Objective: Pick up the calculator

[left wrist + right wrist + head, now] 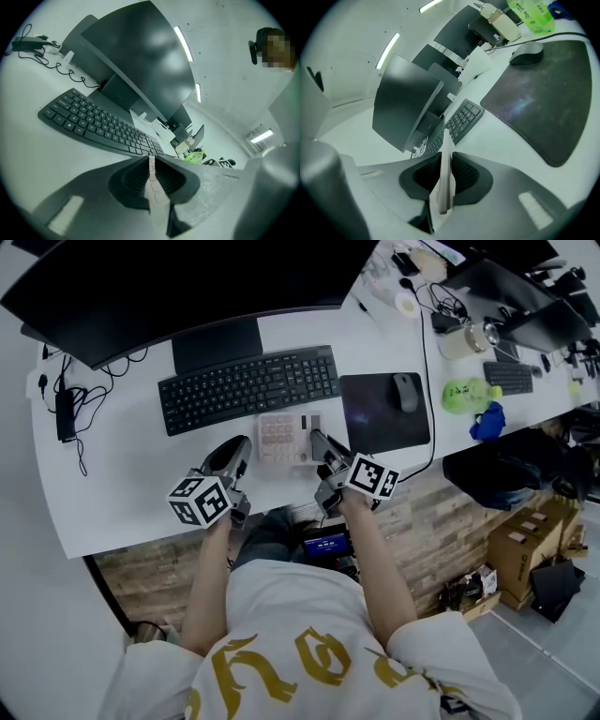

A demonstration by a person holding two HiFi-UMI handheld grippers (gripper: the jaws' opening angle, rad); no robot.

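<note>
The calculator (289,439) is just in front of the keyboard (248,387), left of the mouse pad (384,412), over the white table (122,484). The left gripper (246,451) has its fingers pinching the calculator's left edge. The right gripper (319,442) pinches the right edge. Whether it is lifted, I cannot tell.

A black keyboard (248,387) lies on the white tabletop (122,484) just ahead of both pairs of jaws, and a wide dark monitor (187,282) stands beyond it. Ahead and to the right of the right jaws sits a dark mouse pad (384,411), with a grey mouse (405,392) near its far edge. Well off to the right are a green bottle (466,394) and a blue object (488,423). Far to the left of the left jaws, a black adapter (64,415) trails cables.
</note>
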